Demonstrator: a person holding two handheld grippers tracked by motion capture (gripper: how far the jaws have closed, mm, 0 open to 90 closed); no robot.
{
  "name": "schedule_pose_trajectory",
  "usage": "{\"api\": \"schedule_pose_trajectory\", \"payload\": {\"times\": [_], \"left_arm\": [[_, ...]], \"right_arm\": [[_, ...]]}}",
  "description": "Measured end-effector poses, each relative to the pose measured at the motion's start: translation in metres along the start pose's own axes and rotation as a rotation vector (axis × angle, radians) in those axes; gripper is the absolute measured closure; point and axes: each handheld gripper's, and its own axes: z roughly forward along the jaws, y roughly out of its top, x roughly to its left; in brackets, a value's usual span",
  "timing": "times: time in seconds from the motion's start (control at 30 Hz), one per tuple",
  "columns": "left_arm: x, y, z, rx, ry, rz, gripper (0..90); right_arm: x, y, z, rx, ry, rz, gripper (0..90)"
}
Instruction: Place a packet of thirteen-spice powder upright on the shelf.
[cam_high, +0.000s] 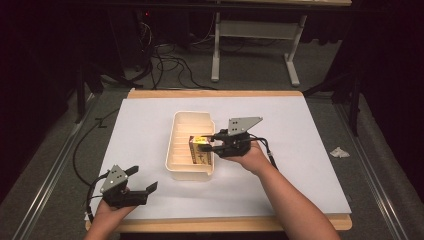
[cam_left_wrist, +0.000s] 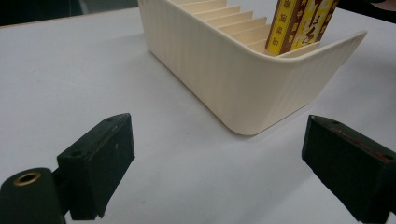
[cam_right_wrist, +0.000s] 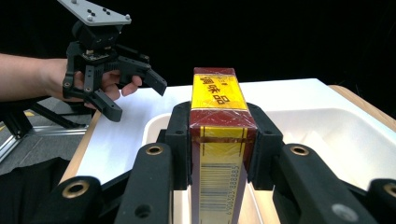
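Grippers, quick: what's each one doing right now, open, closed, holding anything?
Left gripper: open, empty, near the table's front edge.
Right gripper: closed on the red-and-yellow box, holding it over the cream tray.

From overhead on the person's side, the high view looks forward and down across the whole table (cam_high: 320, 165). The left gripper view sits low near the paper, facing the cream slotted tray (cam_left_wrist: 243, 88) close up. The right gripper view looks level along its jaws; both gripper views share the yellow-and-maroon box (cam_right_wrist: 219, 140).
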Motion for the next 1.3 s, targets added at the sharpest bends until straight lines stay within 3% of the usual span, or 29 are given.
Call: {"api": "schedule_pose_trajectory", "payload": {"times": [0.33,0.77,1.3], "left_arm": [[-0.001,0.000,0.000,0.000,-0.002,-0.001,10.2],[0.000,0.000,0.000,0.003,-0.002,-0.001,10.2],[0.000,-0.001,0.000,0.008,-0.003,-0.004,10.2]], "right_arm": [[0.003,0.002,0.015,0.005,0.001,-0.018,68.1],[0.003,-0.001,0.021,0.010,0.003,-0.021,67.9],[0.002,-0.009,0.025,0.039,0.007,0.017,66.3]]}}
